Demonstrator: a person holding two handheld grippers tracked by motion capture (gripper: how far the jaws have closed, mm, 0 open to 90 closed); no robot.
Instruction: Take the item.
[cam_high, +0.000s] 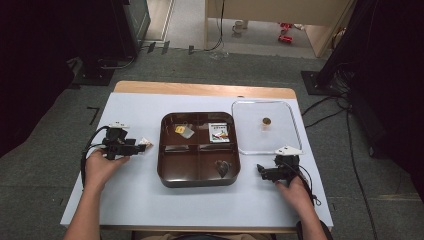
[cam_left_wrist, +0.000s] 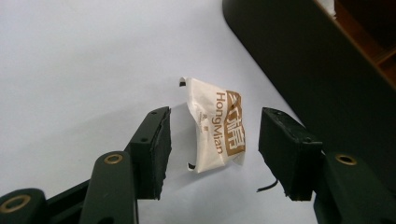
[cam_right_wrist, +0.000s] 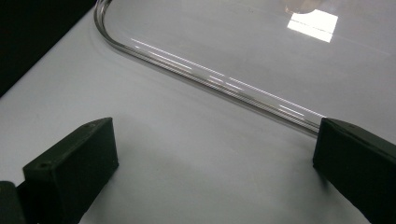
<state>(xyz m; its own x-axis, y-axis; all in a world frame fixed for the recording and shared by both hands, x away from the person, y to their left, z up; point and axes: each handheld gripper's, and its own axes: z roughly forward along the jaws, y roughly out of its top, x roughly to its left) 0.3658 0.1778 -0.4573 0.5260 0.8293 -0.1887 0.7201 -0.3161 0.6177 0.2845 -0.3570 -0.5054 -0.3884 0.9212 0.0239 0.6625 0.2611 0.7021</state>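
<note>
Left claw (cam_left_wrist: 214, 149): my jaws stand partly apart, pads clear of the packet on both sides; nothing gripped.
Packet (cam_left_wrist: 215, 127): small white sachet with brown print, lying on the white surface (cam_high: 135, 195) between my left pads, touching neither. In the high view it sits just left of the brown tray (cam_high: 198, 180), at my left claw's tip (cam_high: 141, 146).
Right claw (cam_right_wrist: 212, 158): jaws wide, bare surface between them, holding nothing.
Clear lid (cam_right_wrist: 243, 51): its curved rim runs just ahead of my right pads; in the high view it lies right of the tray, touching or nearly so.
Tray contents: a small packet and a printed card in the far compartments, a dark heart-shaped piece in the near right one.
</note>
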